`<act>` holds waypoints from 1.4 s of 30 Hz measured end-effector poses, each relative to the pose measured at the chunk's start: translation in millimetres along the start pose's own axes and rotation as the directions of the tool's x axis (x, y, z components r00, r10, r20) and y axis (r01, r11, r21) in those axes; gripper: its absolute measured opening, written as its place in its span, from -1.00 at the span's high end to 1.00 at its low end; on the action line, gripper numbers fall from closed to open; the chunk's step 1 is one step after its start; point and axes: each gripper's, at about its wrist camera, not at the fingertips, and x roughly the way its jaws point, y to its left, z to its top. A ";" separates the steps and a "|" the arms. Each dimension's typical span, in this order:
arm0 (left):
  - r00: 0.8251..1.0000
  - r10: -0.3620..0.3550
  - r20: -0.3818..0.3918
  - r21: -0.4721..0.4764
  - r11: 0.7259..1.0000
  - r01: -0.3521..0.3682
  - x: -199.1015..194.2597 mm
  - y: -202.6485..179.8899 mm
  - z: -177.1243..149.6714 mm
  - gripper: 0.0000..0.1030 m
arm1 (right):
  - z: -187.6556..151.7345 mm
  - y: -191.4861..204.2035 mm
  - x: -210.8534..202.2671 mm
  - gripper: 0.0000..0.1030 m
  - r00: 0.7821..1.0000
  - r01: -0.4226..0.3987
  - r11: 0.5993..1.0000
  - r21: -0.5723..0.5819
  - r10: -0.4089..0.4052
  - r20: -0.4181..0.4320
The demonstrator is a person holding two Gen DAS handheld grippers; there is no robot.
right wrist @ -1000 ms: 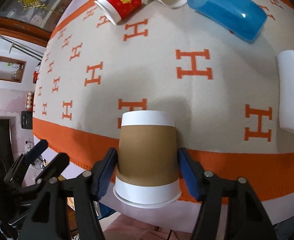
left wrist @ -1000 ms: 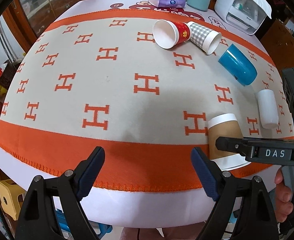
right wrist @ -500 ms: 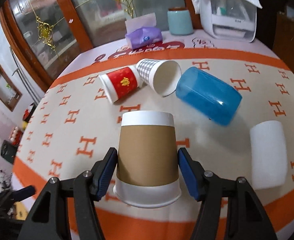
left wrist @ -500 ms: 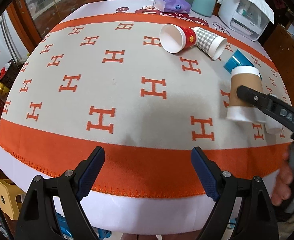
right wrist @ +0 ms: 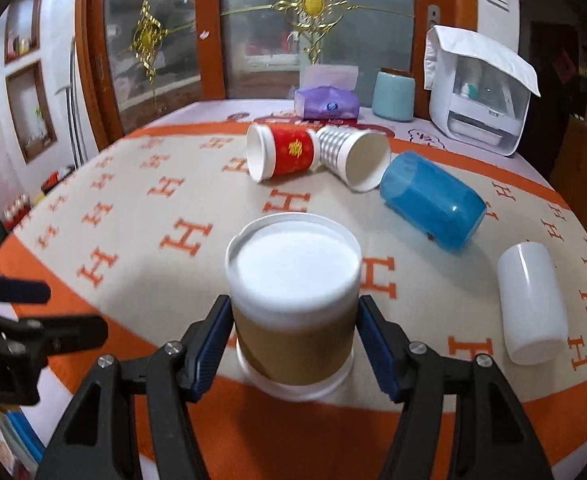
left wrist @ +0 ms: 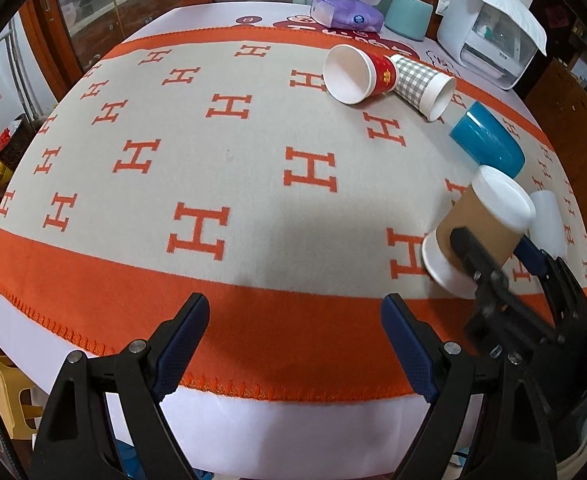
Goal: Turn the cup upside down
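Observation:
My right gripper [right wrist: 293, 344] is shut on a brown paper cup [right wrist: 293, 344] with white bands. The cup is held mouth down, its white base up, with its rim near the orange border of the cloth. In the left wrist view the brown cup [left wrist: 479, 236] is tilted at the right, held in my right gripper [left wrist: 493, 256]. I cannot tell whether the rim touches the cloth. My left gripper [left wrist: 295, 344] is open and empty over the near table edge.
A red cup [right wrist: 281, 152], a grey checked cup [right wrist: 349, 156], a blue cup [right wrist: 433, 200] and a white cup [right wrist: 531, 308] lie on their sides on the H-patterned cloth [left wrist: 229, 152]. A tissue pack [right wrist: 327, 102], a teal cup [right wrist: 393, 96] and a white appliance [right wrist: 481, 92] stand at the back.
My right gripper lifted the brown cup from lying on the cloth and turned it, so its base now points up. My left gripper stayed open near the table edge.

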 end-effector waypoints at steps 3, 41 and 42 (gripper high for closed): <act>1.000 -0.002 -0.007 0.011 1.000 0.002 2.5 -1.1 -3.0 -0.68 | -0.9 0.8 -1.6 -0.26 1.000 -0.003 1.000 -0.005 0.003 0.006; 0.976 -0.076 0.205 0.114 0.992 0.053 -157.3 -46.6 0.8 -0.95 | 62.3 -30.7 -192.3 -0.39 0.997 -0.063 0.961 0.269 0.073 -0.027; 0.974 -0.075 0.216 0.115 0.992 0.051 -161.9 -48.7 1.0 -0.97 | 63.4 -30.4 -195.0 -0.39 0.997 -0.058 0.961 0.269 0.067 -0.025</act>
